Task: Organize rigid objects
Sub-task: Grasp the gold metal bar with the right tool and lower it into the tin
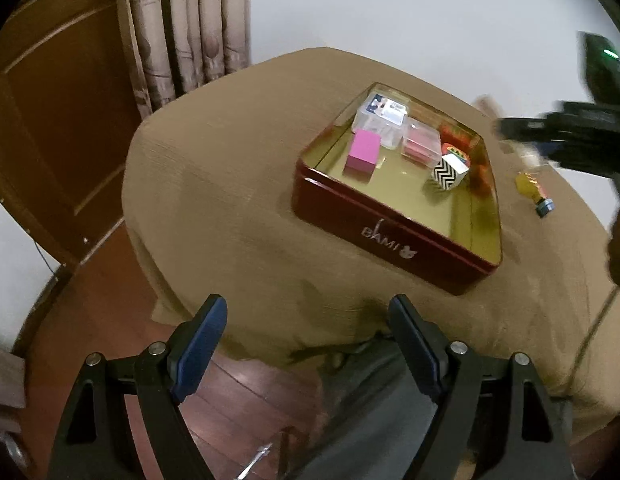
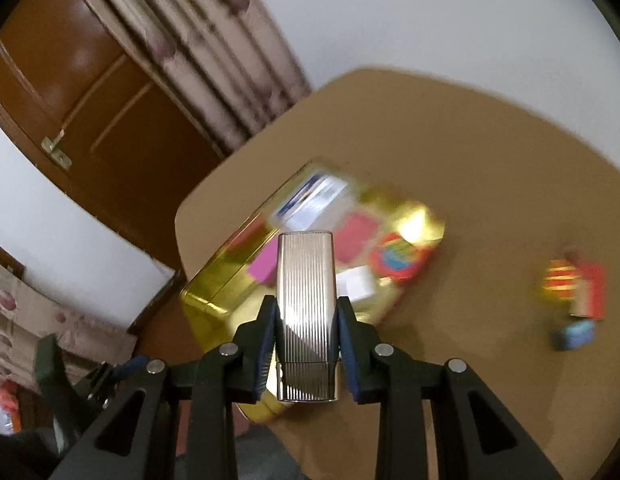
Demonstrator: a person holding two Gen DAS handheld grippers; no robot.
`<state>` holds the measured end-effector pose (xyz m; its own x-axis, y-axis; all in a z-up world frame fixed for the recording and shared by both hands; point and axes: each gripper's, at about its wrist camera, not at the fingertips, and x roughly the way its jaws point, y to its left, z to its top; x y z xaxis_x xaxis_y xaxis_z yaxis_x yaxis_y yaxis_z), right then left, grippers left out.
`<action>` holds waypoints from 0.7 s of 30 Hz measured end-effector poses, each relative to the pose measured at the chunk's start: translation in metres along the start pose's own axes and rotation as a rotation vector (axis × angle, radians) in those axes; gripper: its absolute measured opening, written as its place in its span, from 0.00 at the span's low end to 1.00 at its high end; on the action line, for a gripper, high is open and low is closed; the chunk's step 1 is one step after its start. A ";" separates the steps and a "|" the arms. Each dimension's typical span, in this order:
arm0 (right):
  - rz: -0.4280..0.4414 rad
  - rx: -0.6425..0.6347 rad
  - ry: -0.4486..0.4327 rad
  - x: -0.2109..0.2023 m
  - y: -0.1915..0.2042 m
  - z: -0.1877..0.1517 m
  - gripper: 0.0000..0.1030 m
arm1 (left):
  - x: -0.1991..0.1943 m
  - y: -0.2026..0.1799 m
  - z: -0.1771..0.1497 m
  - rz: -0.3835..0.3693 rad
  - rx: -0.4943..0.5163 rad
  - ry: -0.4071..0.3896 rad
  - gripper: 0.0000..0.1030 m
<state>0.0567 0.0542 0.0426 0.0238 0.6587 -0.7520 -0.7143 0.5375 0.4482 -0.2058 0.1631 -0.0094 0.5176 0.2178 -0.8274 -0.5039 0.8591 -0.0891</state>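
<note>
A dark red tin (image 1: 374,236) with a gold inside stands on the tan-covered table. In it lie a pink block (image 1: 362,154), a clear box (image 1: 380,120), a pink-filled clear case (image 1: 422,142) and a zigzag-patterned cube (image 1: 449,171). My left gripper (image 1: 305,312) hangs open with nothing in it at the table's near edge. My right gripper (image 2: 305,312) is shut on a ribbed silver metal case (image 2: 305,312), held above the tin (image 2: 213,292), which is blurred. In the left wrist view the right gripper (image 1: 566,136) shows as a dark blur at the right.
A small yellow bottle with a blue cap (image 1: 532,192) lies on the cloth right of the tin; in the right wrist view a blurred yellow, red and blue thing (image 2: 574,300) lies there. A wooden door (image 1: 49,120) and curtain (image 1: 185,28) stand behind the table.
</note>
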 end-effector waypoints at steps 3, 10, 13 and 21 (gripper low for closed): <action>0.002 0.046 0.061 0.044 0.010 0.002 0.28 | 0.002 0.000 -0.002 -0.010 -0.014 0.017 0.78; -0.080 0.125 0.116 0.078 0.009 -0.004 0.28 | 0.012 0.001 -0.003 -0.080 -0.016 0.088 0.78; -0.123 0.144 0.125 0.087 0.007 -0.001 0.29 | 0.012 0.003 -0.002 -0.080 -0.019 0.084 0.80; -0.216 0.149 0.123 0.097 0.010 0.005 0.32 | 0.016 -0.001 -0.002 -0.086 -0.006 0.106 0.80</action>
<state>0.0551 0.1264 -0.0232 0.0733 0.4568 -0.8866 -0.5910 0.7360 0.3303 -0.1985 0.1645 -0.0234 0.4837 0.0926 -0.8703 -0.4652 0.8695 -0.1660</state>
